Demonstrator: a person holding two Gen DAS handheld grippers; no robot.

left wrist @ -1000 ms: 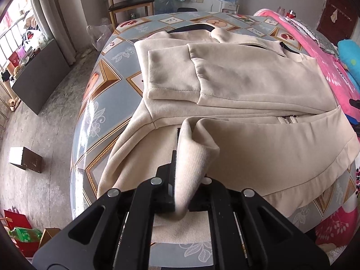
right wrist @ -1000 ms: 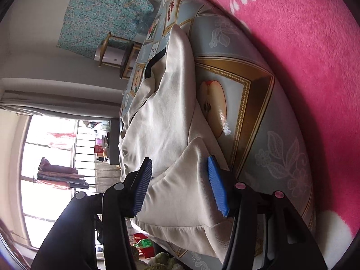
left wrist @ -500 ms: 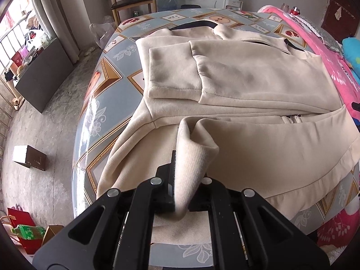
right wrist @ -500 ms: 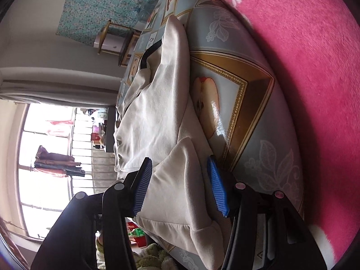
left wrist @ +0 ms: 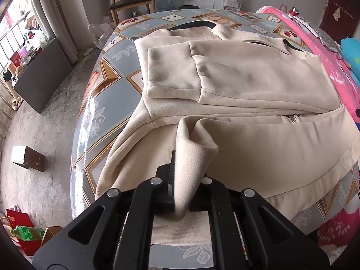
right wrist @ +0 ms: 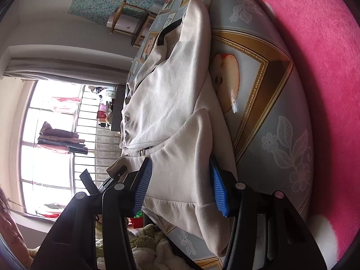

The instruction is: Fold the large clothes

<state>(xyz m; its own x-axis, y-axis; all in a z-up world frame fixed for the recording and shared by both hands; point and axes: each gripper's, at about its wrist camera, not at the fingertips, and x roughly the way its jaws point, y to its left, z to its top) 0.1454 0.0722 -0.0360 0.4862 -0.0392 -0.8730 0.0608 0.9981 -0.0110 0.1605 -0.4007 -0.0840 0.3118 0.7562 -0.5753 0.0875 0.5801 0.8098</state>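
One cream jacket point(left wrist: 258, 83) spread flat on the patterned surface point(left wrist: 105, 85), hem overhanging the edge at 6 o'clock; bare surface at 9 o'clock. Left gripper point(left wrist: 182, 193) fingers pinched shut on the ribbed hem. Right gripper point(right wrist: 180, 184) fingers apart, straddling the jacket's corner, grip unclear.

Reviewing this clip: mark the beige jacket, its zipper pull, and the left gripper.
beige jacket point(left wrist: 258, 85): left wrist view, on the folded-over sleeve.
zipper pull point(left wrist: 291, 119): left wrist view, on its metal end.
left gripper point(left wrist: 183, 193): left wrist view, between the fingertips pinching the ribbed hem.
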